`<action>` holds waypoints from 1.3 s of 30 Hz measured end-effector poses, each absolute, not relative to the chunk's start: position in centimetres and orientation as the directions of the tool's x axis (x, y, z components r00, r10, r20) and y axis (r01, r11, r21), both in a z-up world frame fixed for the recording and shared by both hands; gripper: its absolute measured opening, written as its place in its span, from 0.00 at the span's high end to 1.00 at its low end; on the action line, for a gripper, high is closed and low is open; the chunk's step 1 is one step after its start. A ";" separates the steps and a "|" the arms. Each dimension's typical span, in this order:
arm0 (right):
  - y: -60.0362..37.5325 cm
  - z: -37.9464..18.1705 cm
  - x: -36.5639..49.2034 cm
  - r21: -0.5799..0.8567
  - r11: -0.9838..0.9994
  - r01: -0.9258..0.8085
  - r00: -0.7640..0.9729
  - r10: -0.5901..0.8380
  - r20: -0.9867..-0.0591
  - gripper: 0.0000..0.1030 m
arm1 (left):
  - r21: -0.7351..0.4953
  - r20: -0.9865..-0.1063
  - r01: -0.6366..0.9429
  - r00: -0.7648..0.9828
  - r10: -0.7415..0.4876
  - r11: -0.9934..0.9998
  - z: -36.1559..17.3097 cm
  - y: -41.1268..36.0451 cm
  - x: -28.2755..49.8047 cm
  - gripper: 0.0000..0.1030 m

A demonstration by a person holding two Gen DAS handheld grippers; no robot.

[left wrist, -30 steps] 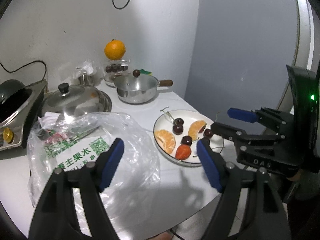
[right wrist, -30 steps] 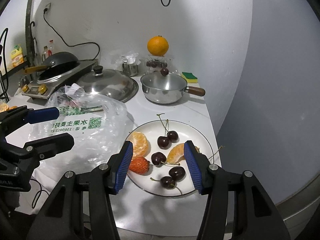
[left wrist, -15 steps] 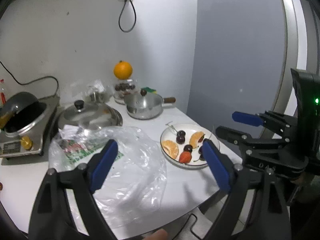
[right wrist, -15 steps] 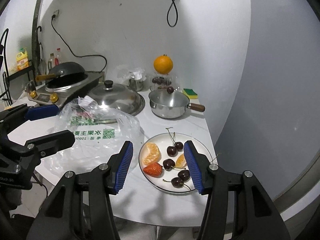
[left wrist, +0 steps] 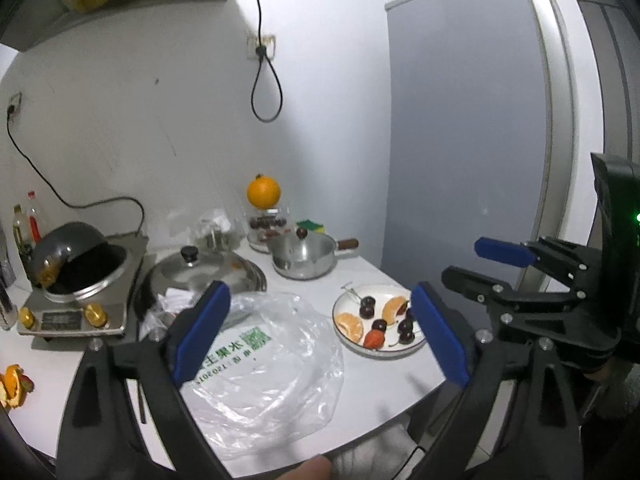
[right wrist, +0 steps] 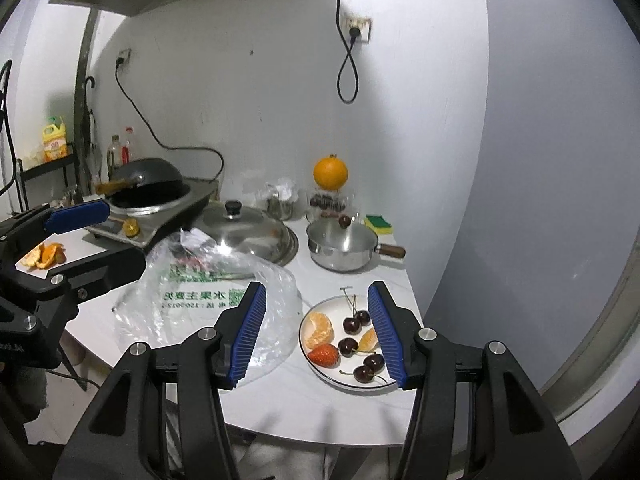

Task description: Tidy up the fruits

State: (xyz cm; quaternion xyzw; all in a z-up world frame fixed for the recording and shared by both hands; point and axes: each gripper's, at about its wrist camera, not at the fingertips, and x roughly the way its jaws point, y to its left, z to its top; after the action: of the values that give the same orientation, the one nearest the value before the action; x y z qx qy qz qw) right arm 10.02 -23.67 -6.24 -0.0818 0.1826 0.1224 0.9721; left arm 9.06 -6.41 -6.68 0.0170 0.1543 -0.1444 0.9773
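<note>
A white plate [right wrist: 332, 374] [left wrist: 384, 296] near the table's right edge holds orange segments [right wrist: 318, 330], a strawberry [right wrist: 323, 354] [left wrist: 374, 338] and several dark cherries [right wrist: 352, 324]. My right gripper [right wrist: 317, 288] hovers above and short of the plate, open, with nothing between its blue pads. My left gripper [left wrist: 318, 290] hangs over the clear plastic bag [left wrist: 260, 352] [right wrist: 200, 292]; its jaws are opening and hold nothing. Each gripper also shows in the other's view: the right gripper [left wrist: 480, 264], the left gripper [right wrist: 116, 236].
A whole orange [right wrist: 330, 173] sits on a glass jar at the back wall. A steel saucepan [right wrist: 342, 248], a pot lid [right wrist: 244, 232] and a wok [right wrist: 148, 192] on a cooker stand behind the bag. Orange peel [right wrist: 42, 254] lies at the left.
Both grippers have drawn back and risen from the table, so plate and bag look smaller and farther. The left jaws have spread wider. The right jaws are unchanged.
</note>
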 end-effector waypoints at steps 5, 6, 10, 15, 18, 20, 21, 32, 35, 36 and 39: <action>-23.4 -4.7 7.8 -0.108 0.958 -0.265 0.923 0.219 -0.317 0.39 | -0.007 -0.256 0.266 0.931 -0.259 0.964 -4.8 -5.8 6.7 0.10; -23.3 -4.3 7.4 -0.105 0.958 -0.266 0.926 0.224 -0.304 0.38 | -0.009 -0.245 0.261 0.935 -0.255 0.965 -4.4 -5.7 6.3 0.10; -23.1 -3.0 5.9 -0.097 0.957 -0.274 0.934 0.241 -0.264 0.38 | -0.007 -0.195 0.227 0.955 -0.223 0.974 -2.8 -5.2 4.4 0.10; -23.0 -1.5 4.7 -0.090 0.958 -0.271 0.944 0.246 -0.218 0.33 | 0.009 -0.156 0.171 0.973 -0.167 0.985 -1.2 -4.6 2.8 0.10; -23.0 -0.8 4.4 -0.080 0.962 -0.263 0.949 0.242 -0.200 0.33 | 0.007 -0.139 0.128 0.982 -0.126 0.992 -0.5 -4.0 2.2 0.10; -23.0 -0.5 4.0 -0.077 0.964 -0.256 0.953 0.238 -0.186 0.32 | 0.001 -0.128 0.109 0.986 -0.108 0.994 -0.1 -3.5 1.7 0.10; -23.0 -0.4 3.9 -0.076 0.965 -0.253 0.955 0.236 -0.181 0.32 | -0.002 -0.125 0.102 0.987 -0.101 0.995 0.0 -3.4 1.6 0.10; -23.0 0.5 2.7 -0.062 0.969 -0.240 0.964 0.229 -0.138 0.32 | 0.006 -0.087 0.084 0.993 -0.084 0.996 1.2 -2.9 0.0 0.09; -23.0 0.5 2.6 -0.062 0.969 -0.240 0.964 0.230 -0.135 0.32 | 0.009 -0.089 0.080 0.993 -0.079 0.997 1.2 -3.0 -0.1 0.09; -23.0 0.5 2.6 -0.062 0.969 -0.240 0.964 0.231 -0.134 0.32 | 0.009 -0.088 0.079 0.993 -0.078 0.997 1.2 -2.9 -0.2 0.09; -22.9 0.5 2.5 -0.064 0.968 -0.242 0.964 0.232 -0.133 0.32 | 0.007 -0.087 0.072 0.994 -0.071 0.997 1.3 -2.9 -0.2 0.09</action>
State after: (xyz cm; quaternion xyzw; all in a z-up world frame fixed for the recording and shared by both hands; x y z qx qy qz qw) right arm 2.55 -22.92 0.53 -0.0398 0.0622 0.1195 0.9901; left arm -0.22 -2.87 1.33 0.0051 0.0434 -0.0356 0.9984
